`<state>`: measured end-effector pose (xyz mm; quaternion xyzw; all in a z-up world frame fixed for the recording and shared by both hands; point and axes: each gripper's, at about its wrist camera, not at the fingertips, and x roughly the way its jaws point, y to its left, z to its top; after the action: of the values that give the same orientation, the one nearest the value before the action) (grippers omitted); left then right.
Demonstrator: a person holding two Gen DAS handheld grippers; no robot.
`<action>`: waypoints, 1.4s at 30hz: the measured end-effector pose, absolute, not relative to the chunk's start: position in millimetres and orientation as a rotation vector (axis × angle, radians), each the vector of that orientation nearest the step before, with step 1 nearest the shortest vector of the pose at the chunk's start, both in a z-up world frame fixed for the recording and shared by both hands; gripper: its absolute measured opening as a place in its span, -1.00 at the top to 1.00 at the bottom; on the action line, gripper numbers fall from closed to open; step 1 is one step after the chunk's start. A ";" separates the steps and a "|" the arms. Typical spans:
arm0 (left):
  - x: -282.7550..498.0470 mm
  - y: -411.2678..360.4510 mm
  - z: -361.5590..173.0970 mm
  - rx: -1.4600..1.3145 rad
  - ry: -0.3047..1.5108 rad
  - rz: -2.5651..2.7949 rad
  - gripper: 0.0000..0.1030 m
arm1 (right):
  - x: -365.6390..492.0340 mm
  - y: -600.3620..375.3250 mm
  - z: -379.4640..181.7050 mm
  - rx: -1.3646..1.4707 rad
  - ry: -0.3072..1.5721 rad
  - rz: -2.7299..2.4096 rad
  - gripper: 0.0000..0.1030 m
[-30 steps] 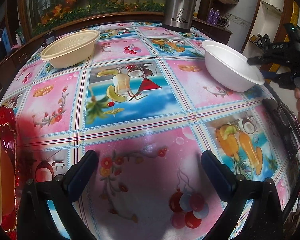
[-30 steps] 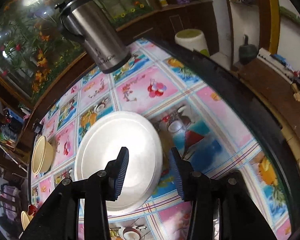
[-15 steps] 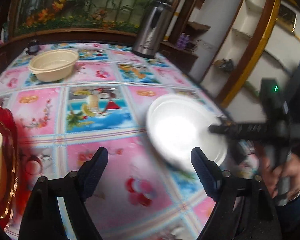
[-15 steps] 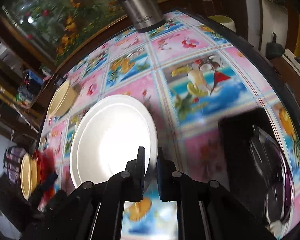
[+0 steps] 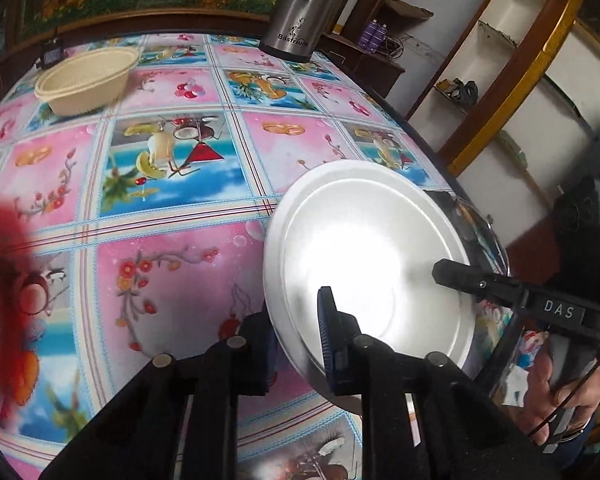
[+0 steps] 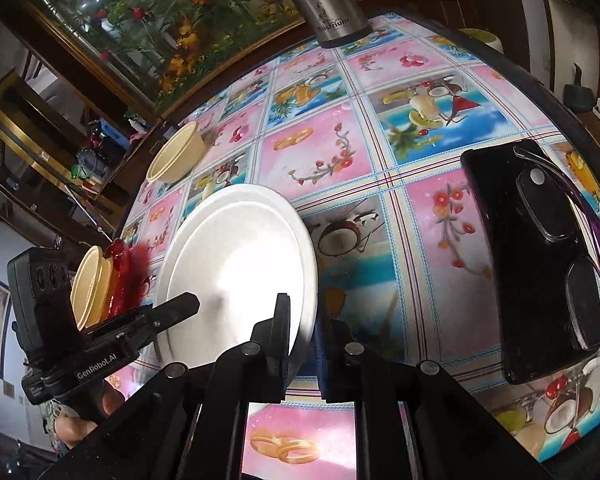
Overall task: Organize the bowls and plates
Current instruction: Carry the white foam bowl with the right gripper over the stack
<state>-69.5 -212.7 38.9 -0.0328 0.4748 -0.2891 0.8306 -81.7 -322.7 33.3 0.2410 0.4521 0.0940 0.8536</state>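
Two hand-held grippers clamp one round white plastic bowl (image 5: pixel 376 256) by opposite sides of its rim, holding it tilted above the table (image 5: pixel 172 240), which is covered in a glossy pink-and-blue fruit-print cloth. The left gripper (image 5: pixel 296 344) has just been closing, and its fingers (image 5: pixel 325 332) now pinch the bowl's near rim, one finger inside and one outside. The right gripper (image 6: pixel 302 340) is closed tight on the rim in the same way. A cream ribbed plastic bowl (image 5: pixel 86 80) sits well apart at the table's far side, near a brushed-steel electric kettle (image 5: pixel 300 16). Red and cream plates (image 6: pixel 100 284) show beside the left gripper. A black smartphone (image 6: pixel 536 268) with dark-framed glasses (image 6: pixel 588 280) on it lies on the table.
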 end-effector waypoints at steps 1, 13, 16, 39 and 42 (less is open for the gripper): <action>-71.8 -212.0 40.8 -0.063 1.001 -0.608 0.66 | -82.8 -322.4 34.4 0.510 0.945 0.200 0.76; -94.6 -163.0 77.8 -0.047 0.911 -0.524 0.65 | -83.7 -291.4 51.3 0.569 0.939 0.323 0.76; -98.9 -139.4 94.9 -0.066 0.869 -0.489 0.62 | -77.9 -272.4 61.9 0.570 0.940 0.379 0.74; -97.1 58.6 125.3 -0.254 0.736 -0.104 0.52 | 8.0 -72.5 94.2 0.436 1.024 0.684 0.73; -88.7 72.6 113.2 -0.290 0.758 -0.085 0.52 | 19.1 -56.6 84.7 0.414 1.047 0.678 0.73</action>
<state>-88.7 72.6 113.2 -0.1410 0.3684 -0.0414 0.9180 19.1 -56.6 84.7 0.1922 0.4865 0.3150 0.7919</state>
